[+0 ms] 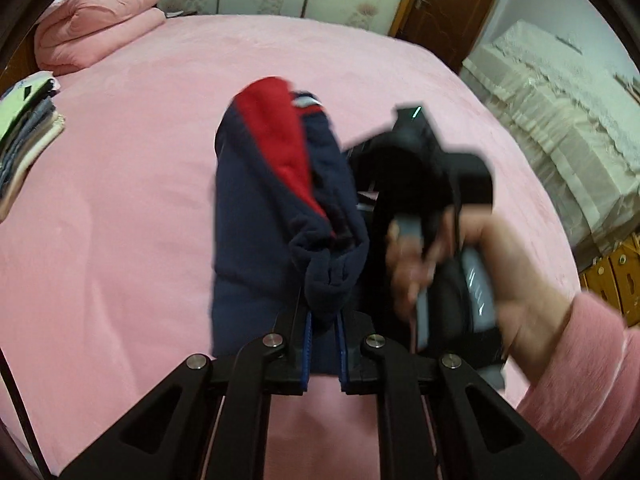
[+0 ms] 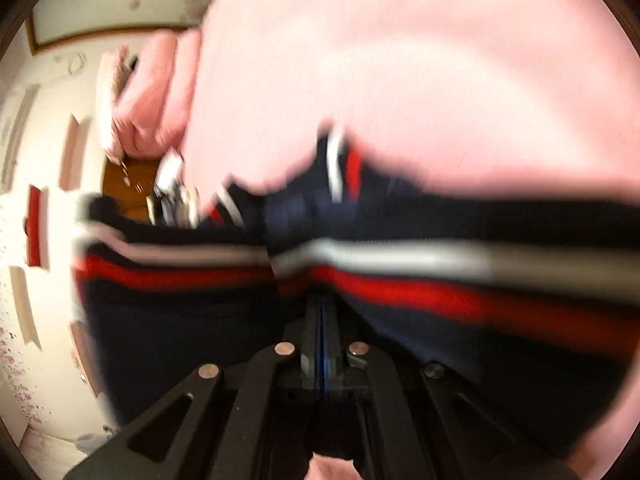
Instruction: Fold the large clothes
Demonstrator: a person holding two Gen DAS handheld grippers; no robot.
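Clothes first: the one you are working is a navy garment (image 1: 256,216) with a red panel and white-and-red stripes, lifted off the pink bed (image 1: 120,200) and hanging between your two tools rather than lying flat. Your left tool (image 1: 323,344) has its blue-padded jaws nearly closed on a bunched navy hem or cuff, so the cloth droops from that pinch in soft, thick folds; it looks like fleece or heavy knit, matte and slightly fuzzy. Your right tool (image 2: 322,344) is fully closed, its pads pressed together at the edge of the striped cloth (image 2: 360,280), which stretches across its blurred view like a taut band; it appears to grip that edge. Holding two ends apart this way lets the weight pull the fabric straight, probably to line up a fold before laying it down. In the left view your right hand (image 1: 460,272), in a fuzzy pink sleeve (image 1: 580,360), carries the other tool just beside the hanging cloth. A quilted pink duvet (image 1: 92,28) sits folded at the far corner, and a stack of folded clothes (image 1: 28,140) rests at the bed's left edge.
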